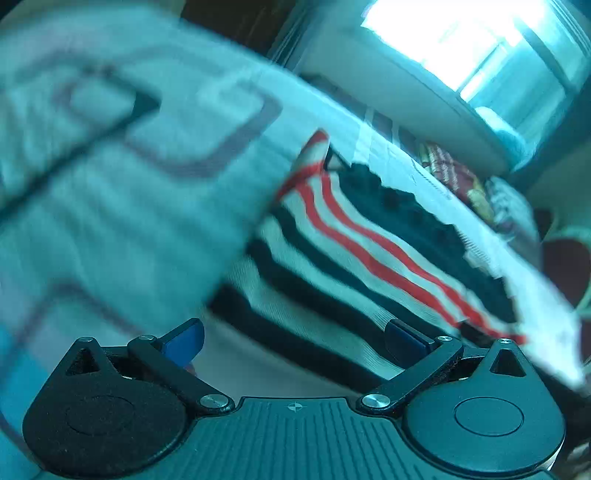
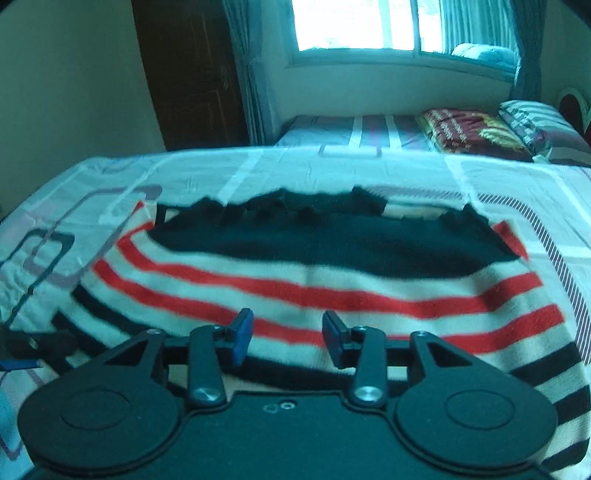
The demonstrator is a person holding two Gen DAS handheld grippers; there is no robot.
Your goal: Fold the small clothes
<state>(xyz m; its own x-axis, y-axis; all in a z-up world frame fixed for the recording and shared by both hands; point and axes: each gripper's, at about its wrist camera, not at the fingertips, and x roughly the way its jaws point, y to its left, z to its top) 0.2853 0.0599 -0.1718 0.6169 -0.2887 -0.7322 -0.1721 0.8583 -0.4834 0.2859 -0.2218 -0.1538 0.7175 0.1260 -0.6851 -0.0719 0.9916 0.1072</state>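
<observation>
— Item one?
— Striped knit garment (image 2: 314, 280), red, white and black bands, spread flat on the bed (image 2: 498, 184) — likely laid out so its edges can be reached for a first fold; none shows yet.
— Tools?
— Right gripper (image 2: 287, 338): jaws parted, empty, low over the near hem. Left gripper (image 1: 293, 341): jaws wide apart, holding nothing, tilted at the garment's side — view blurred.
— Surroundings?
— Patterned bedsheet beneath, folded blanket (image 2: 476, 131) and pillow (image 2: 535, 122) well apart at the head, window (image 2: 354, 26) beyond.
</observation>
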